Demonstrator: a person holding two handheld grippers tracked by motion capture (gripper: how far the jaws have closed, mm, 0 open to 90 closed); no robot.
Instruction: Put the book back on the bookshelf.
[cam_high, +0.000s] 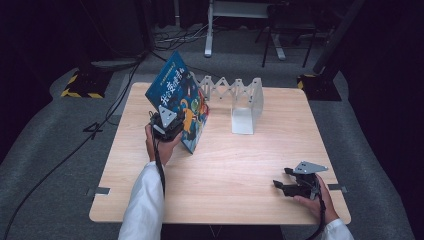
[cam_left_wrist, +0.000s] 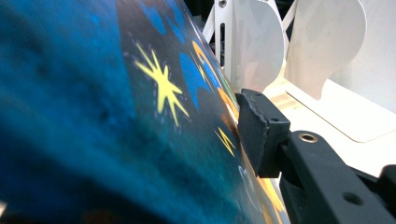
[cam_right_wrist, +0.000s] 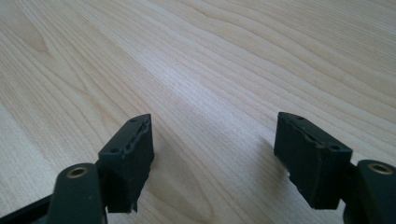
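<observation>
1. A blue picture book (cam_high: 176, 97) stands tilted on the wooden surface (cam_high: 225, 165), its lower edge resting on the wood and its top leaning away toward the far left.
2. The book is at the far left part of the surface, just beside the left end of a white folding book rack (cam_high: 235, 97).
3. The left gripper (cam_high: 170, 122) is at the book's near lower part, held by a hand in a white sleeve (cam_high: 145, 205).
4. In the left gripper view one black pad (cam_left_wrist: 259, 130) sits right against the book's cover (cam_left_wrist: 140, 116). The other jaw is hidden behind the book, so whether the pads still press on it I cannot tell; it looks like a loose hold at most.
5. In the same view, two white rounded plates of the rack (cam_left_wrist: 322, 46) stand just behind the book.
6. The right gripper (cam_high: 292, 185) rests low at the near right corner of the surface, well apart from the book and the rack.
7. In the right gripper view its jaws stand wide apart with nothing between them, just bare wood (cam_right_wrist: 210, 70).
</observation>
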